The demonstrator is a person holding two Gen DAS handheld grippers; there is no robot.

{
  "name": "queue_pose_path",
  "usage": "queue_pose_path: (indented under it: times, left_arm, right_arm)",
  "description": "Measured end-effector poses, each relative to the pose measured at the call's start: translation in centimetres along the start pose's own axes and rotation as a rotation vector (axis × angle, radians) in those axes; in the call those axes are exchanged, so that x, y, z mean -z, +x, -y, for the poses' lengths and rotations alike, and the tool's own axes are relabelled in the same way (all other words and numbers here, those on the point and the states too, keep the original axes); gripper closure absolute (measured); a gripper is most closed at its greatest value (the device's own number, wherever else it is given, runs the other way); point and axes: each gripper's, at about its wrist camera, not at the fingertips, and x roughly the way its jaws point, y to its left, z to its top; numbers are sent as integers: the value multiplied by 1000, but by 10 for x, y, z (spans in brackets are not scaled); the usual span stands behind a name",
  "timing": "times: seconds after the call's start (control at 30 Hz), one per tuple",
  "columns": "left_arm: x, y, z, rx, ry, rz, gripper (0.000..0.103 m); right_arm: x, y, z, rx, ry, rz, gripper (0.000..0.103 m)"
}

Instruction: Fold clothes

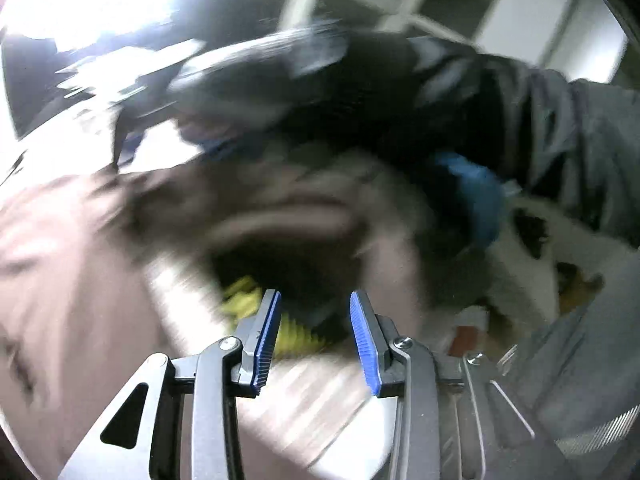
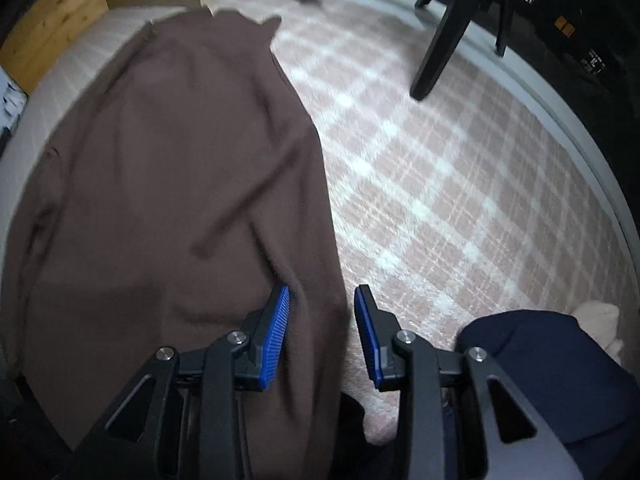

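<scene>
Brown garment (image 2: 176, 184) is lying spread out long on the pink checked rug (image 2: 440, 184), running from the near edge by the person up toward the far-left corner, where a wooden box or bit of furniture (image 2: 52, 36) sits. It looks laid out lengthwise, with its right edge fairly straight and a few soft creases down the middle. That kind of layout gives you clean edges to grab, though whether it's already been doubled over once I can't say from here.

The right gripper (image 2: 322, 300) hangs just above the garment's near right edge with its jaws standing apart and nothing between them. One blue pad (image 2: 276, 332) is over the cloth, the other over bare rug. My guess is it's straddling the hem so it can pinch that edge, but it could just as well have let go of it.

The left wrist view is badly smeared, so take this loosely. The left gripper (image 1: 314, 300) also has its jaws parted and empty, pointing at what seems to be a bunched heap of cloth — pinkish-brown fabric (image 1: 280, 200), something yellow (image 1: 244, 296) underneath, and a dark sleeve (image 1: 552, 128) with a blue patch above it.

A navy-clad knee (image 2: 552, 360) rests at the rug's near right corner and a black chair leg (image 2: 444, 40) stands toward the far side.
</scene>
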Motion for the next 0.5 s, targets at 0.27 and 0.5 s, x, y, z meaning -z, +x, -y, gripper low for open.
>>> queue_pose_path:
  times: [0.27, 0.5]
  left_arm:
    - [71, 22, -73, -137, -206, -195, 71]
    - [69, 24, -47, -85, -137, -167, 71]
  right_arm:
    - [13, -36, 46, -122, 133, 81, 93]
    - [50, -46, 43, -165, 182, -22, 86]
